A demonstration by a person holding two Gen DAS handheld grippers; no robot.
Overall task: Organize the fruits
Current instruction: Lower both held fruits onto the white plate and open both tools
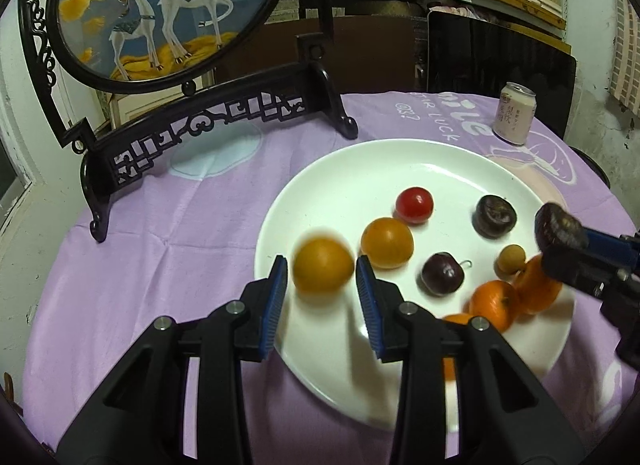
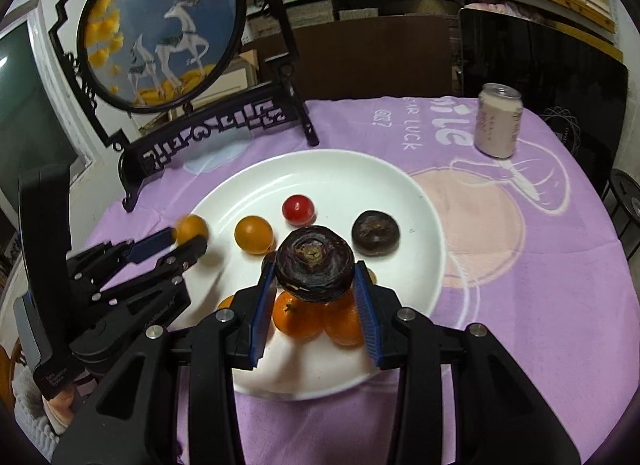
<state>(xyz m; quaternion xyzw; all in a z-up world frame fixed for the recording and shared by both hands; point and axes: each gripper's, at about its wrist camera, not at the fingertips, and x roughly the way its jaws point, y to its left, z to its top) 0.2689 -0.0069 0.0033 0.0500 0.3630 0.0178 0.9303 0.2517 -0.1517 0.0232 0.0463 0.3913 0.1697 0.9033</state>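
A white plate (image 1: 400, 161) (image 2: 320, 163) lies on the purple cloth. My left gripper (image 1: 322, 269) is open; a blurred yellow-orange tomato (image 1: 323, 269) (image 2: 192, 228) sits between its fingers at the plate's left rim, with small gaps on both sides. My right gripper (image 2: 314, 279) (image 1: 560, 243) is shut on a dark brown water chestnut (image 2: 315, 263) (image 1: 558, 227), held above the plate's near right. On the plate: a second yellow tomato (image 1: 387, 243) (image 2: 253, 235), a red cherry tomato (image 1: 415, 205) (image 2: 298, 209), another water chestnut (image 1: 495, 216) (image 2: 375, 233), a dark plum (image 1: 442, 273), a small longan (image 1: 511, 260), several oranges (image 1: 494, 303) (image 2: 298, 319).
A round deer painting on a black carved stand (image 1: 208, 121) (image 2: 192, 137) stands at the back left. A pale drink can (image 1: 514, 113) (image 2: 498, 121) stands at the back right. A dark chair back (image 1: 500, 57) is behind the table. Purple cloth (image 2: 520, 265) spreads right of the plate.
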